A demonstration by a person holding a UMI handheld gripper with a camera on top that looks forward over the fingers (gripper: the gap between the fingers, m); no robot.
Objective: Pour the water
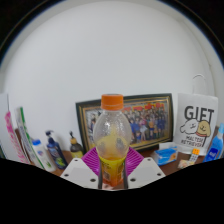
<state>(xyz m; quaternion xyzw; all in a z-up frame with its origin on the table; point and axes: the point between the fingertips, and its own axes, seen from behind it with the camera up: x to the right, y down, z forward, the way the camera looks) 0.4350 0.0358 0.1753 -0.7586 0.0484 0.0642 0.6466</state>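
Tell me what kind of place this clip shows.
Probably a home or office shelf against a white wall: a framed group photo, a "GIFT" box, small bottles. The gripper holds a bottle.

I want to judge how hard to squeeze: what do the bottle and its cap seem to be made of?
The bottle looks like clear, thin, glossy plastic: the picture frame behind shows through its upper part and yellow-orange liquid through its lower part. Its cap looks like opaque orange plastic, probably rigid. The gripper has the bottle between its fingers, the pink pads at its sides; firm contact cannot be confirmed.
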